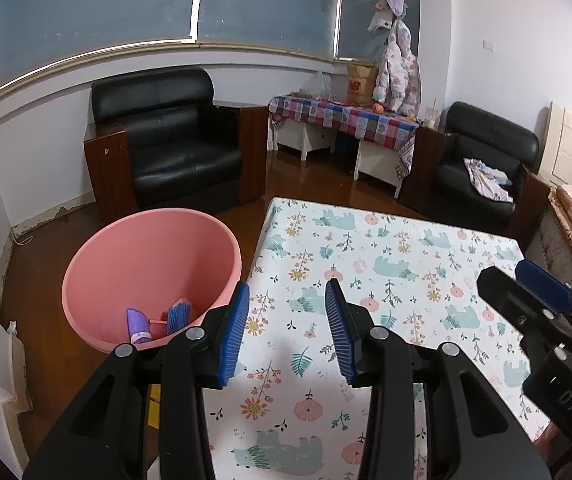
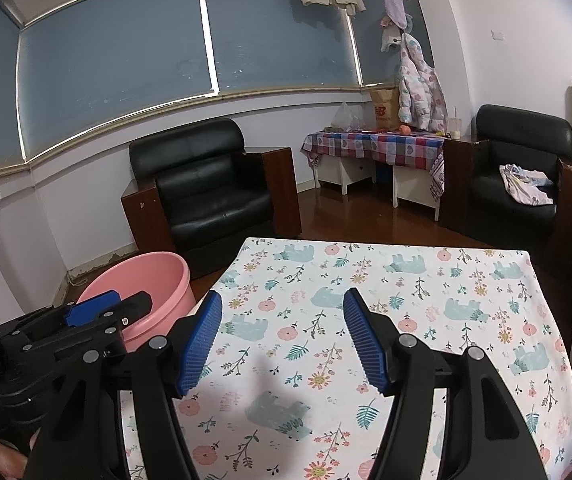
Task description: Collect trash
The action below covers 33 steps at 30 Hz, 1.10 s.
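While both sets of jaws stand open with nothing between them, the left gripper [image 1: 286,328] and right gripper [image 2: 282,340] hover over the floral-cloth desk [image 1: 398,248]. Left of the left jaws, the pink tub [image 1: 142,256] holds purple and blue wrappers [image 1: 139,325].

Left hand-held gripper [image 1: 286,328]: black plastic frame, 2 fingers with ribbed blue pads [image 1: 232,332], 4 round silver pivot screws. Right hand-held gripper [image 2: 282,340]: same build, blue ribbed pads [image 2: 202,344], silver screws; white "DAS" lettering on its black body at 4 o'clock in left wrist view.
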Each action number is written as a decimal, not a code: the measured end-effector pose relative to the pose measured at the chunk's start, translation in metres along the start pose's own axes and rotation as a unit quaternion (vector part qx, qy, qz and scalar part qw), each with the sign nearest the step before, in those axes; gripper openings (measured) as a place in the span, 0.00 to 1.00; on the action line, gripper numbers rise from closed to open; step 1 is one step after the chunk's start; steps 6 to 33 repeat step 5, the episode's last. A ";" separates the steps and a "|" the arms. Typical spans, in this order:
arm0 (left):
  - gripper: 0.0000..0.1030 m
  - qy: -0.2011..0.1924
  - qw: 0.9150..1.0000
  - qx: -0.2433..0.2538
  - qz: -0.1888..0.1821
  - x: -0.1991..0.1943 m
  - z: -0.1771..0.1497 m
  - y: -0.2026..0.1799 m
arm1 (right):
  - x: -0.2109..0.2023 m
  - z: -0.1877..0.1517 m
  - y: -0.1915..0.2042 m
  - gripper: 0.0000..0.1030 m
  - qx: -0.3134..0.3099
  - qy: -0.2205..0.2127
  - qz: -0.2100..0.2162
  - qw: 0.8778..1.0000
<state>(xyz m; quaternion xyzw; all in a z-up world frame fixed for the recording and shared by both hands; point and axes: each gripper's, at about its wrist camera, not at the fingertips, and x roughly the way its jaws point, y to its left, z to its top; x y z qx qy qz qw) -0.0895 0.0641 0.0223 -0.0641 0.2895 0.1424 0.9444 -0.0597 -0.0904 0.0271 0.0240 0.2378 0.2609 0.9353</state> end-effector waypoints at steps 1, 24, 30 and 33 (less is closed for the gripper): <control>0.39 0.003 1.000 0.000 0.001 0.001 0.000 -0.001 | 0.001 0.000 -0.002 0.61 0.002 0.001 -0.001 1.000; 0.39 0.007 1.000 0.005 0.002 0.005 0.000 -0.005 | 0.003 -0.002 -0.009 0.61 0.011 0.007 -0.003 1.000; 0.39 0.007 1.000 0.005 0.002 0.005 0.000 -0.005 | 0.003 -0.002 -0.009 0.61 0.011 0.007 -0.003 1.000; 0.39 0.007 1.000 0.005 0.002 0.005 0.000 -0.005 | 0.003 -0.002 -0.009 0.61 0.011 0.007 -0.003 1.000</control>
